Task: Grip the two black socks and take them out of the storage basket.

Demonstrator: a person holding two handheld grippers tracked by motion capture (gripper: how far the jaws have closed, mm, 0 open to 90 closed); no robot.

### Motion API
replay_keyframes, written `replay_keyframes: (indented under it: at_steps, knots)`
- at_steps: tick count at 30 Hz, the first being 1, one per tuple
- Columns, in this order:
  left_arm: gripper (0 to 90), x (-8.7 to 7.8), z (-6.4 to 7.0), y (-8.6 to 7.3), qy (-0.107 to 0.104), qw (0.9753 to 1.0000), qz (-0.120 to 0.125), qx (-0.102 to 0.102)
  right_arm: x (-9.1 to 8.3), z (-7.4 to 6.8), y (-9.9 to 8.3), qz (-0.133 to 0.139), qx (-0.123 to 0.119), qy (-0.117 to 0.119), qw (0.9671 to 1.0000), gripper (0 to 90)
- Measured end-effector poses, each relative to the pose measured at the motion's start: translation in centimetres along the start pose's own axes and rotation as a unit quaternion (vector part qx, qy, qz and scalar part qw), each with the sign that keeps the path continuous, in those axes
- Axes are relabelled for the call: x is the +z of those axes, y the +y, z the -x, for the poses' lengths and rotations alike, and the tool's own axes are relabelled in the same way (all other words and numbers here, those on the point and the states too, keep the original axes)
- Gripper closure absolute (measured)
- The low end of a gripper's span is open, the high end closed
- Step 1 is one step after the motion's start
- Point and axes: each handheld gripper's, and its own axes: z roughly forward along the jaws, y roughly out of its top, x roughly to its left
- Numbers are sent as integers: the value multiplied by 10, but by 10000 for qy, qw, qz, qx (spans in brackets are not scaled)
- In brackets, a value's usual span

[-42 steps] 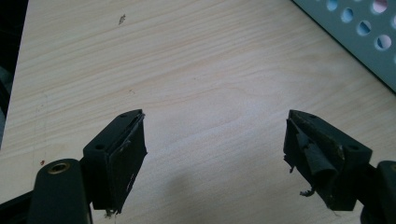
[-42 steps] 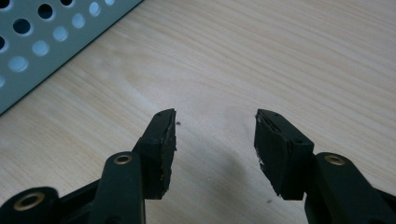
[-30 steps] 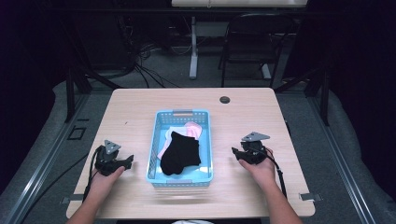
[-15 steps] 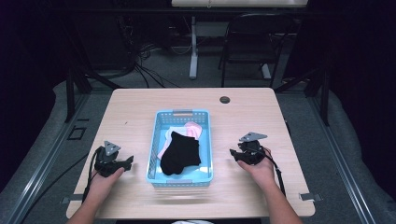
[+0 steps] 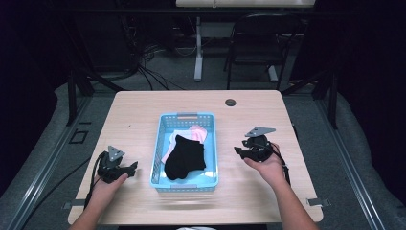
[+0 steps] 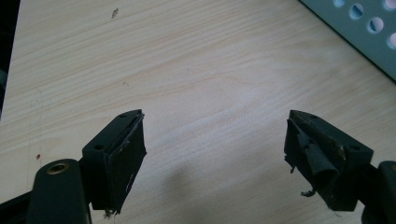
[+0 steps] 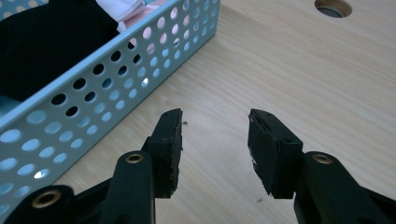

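A light blue perforated basket (image 5: 159, 143) stands mid-table and holds a black garment (image 5: 186, 156) on top of pink and white cloth (image 5: 196, 131). My left gripper (image 5: 132, 166) rests on the table left of the basket, jaws wide open over bare wood (image 6: 215, 135). My right gripper (image 5: 238, 150) sits right of the basket, lifted a little, its jaws partly open and empty (image 7: 214, 135). In the right gripper view the basket's wall (image 7: 93, 93) runs along the left, with the black garment (image 7: 42, 42) and pale cloth (image 7: 126, 9) inside.
A round cable hole (image 5: 231, 102) lies near the table's far edge (image 7: 332, 6). Bare wooden table (image 5: 129, 124) lies on both sides of the basket. A chair (image 5: 258, 43) and cables (image 5: 143, 67) stand on the floor beyond.
My right gripper has shifted slightly toward the basket and lifted. The left gripper and the basket's contents have stayed put.
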Motion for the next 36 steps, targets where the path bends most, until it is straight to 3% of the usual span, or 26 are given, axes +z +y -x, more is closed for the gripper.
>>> replay_keyframes:
  at_steps: [5, 11, 16, 17, 21, 22, 23, 26, 32, 36]
  knots:
    - [204, -1, -1, 0, 17, 10000, 22, -51, -7, 2, 16, -63, -50, 82, 9999, 542]
    - [204, 0, 0, 1, 18, 10000, 34, -36, -11, 0, 33, -232, -312, 92, 9992, 545]
    - [204, 2, 1, 3, 5, 10000, 29, -22, -3, -12, 55, -341, -629, 225, 9972, 547]
    - [203, 2, 1, 3, 1, 10000, 28, -30, 3, -21, 68, -320, -785, 349, 9958, 550]
    - [203, 2, 2, 4, -28, 10000, 34, 1, 16, -34, 87, -338, -986, 530, 9931, 557]
    - [203, 2, 2, 4, -35, 10000, 40, -5, 26, -43, 99, -361, -1137, 626, 9909, 557]
    - [203, 2, 2, 4, -42, 10000, 46, -12, 26, -43, 99, -361, -1137, 626, 9909, 558]
    - [202, 2, 0, 4, -41, 10000, 44, -20, 51, -59, 118, -435, -1338, 822, 9866, 564]
    - [202, 0, -1, 3, -47, 9999, 75, -50, 75, -67, 129, -545, -1289, 1028, 9848, 569]
    - [202, 0, -1, 3, -60, 9999, 78, -54, 91, -68, 130, -936, -1205, 1296, 9798, 570]
